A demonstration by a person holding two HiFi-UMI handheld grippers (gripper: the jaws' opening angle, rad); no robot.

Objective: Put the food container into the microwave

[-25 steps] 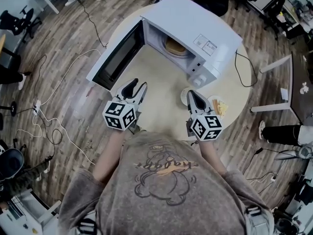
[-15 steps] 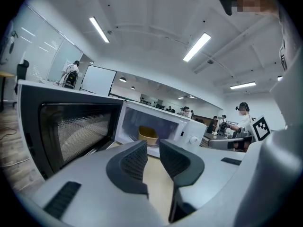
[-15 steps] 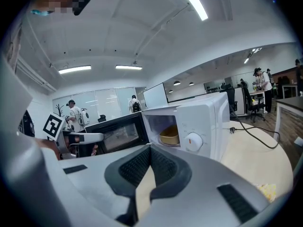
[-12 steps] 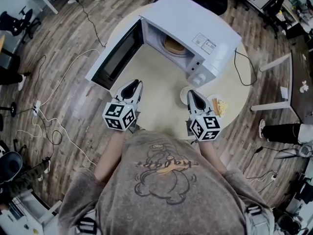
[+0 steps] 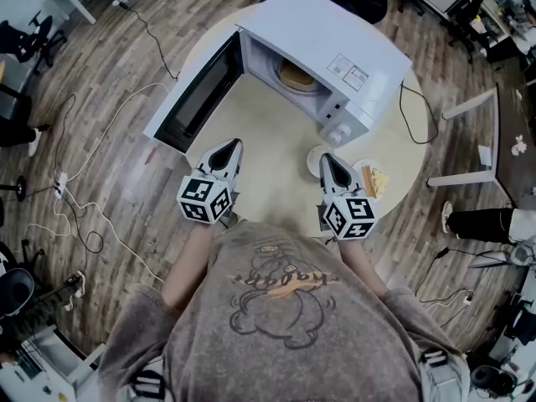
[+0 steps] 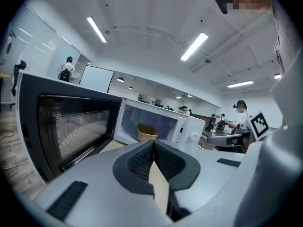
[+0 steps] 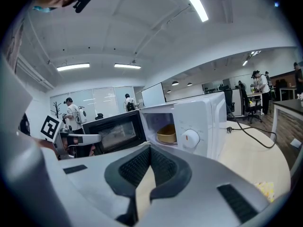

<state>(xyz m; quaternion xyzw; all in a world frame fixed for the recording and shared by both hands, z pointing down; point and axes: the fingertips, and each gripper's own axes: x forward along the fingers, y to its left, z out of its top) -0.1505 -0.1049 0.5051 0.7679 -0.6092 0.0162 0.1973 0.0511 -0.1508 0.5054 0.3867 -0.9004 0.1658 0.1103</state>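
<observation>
Two pairs of tongs hung over the round surface [image 5: 276,162], both pointing toward 12 o'clock. At 10 o'clock the microwave door [image 5: 194,97] stood swung wide open. The left tongs [image 5: 232,146] had just been closing, and their tips met with nothing between them. At 12 o'clock sat the white microwave [image 5: 335,36], and the tan food container [image 5: 296,75] rested inside its cavity. The right tongs [image 5: 328,159] were likewise pressed together and empty, their tips partly hiding a small white dish [image 5: 313,162]. At 4 o'clock, near the surface's rim, lay a plate [image 5: 365,172] of yellow food.
</observation>
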